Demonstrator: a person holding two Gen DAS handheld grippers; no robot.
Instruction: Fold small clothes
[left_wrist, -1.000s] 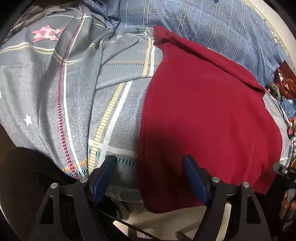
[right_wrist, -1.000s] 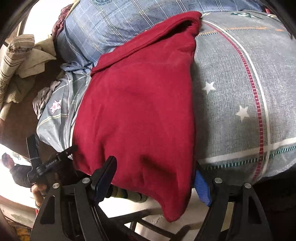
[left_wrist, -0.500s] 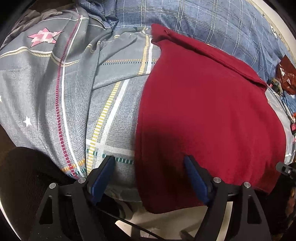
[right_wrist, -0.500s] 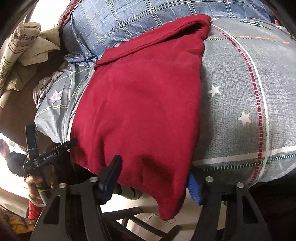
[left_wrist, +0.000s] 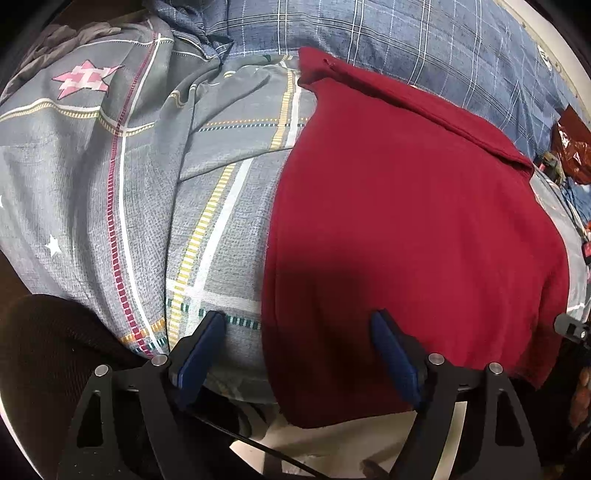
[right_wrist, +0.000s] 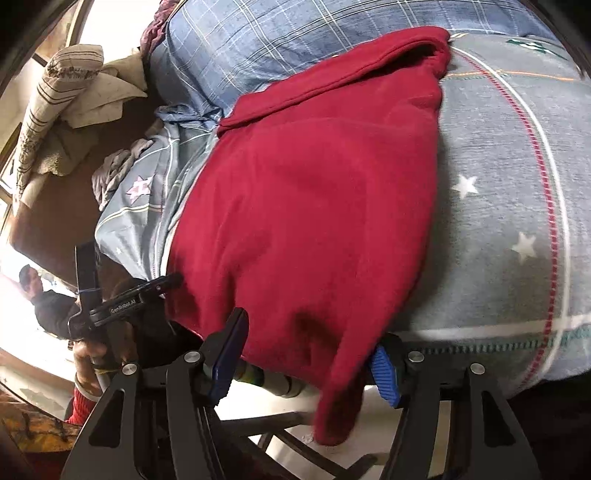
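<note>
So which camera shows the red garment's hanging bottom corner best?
The right wrist view: the red garment droops past the bed edge between that gripper's fingers, its tip clear. The left wrist view shows its hem at the edge, partly hidden by fingers.

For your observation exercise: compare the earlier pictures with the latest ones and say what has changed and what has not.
The right gripper narrowed its fingers around the hanging near edge of the red garment, though no grip is evident. The left gripper kept its fingers wide at the garment's other near corner. The garment lies as before on the grey bedding.
</note>
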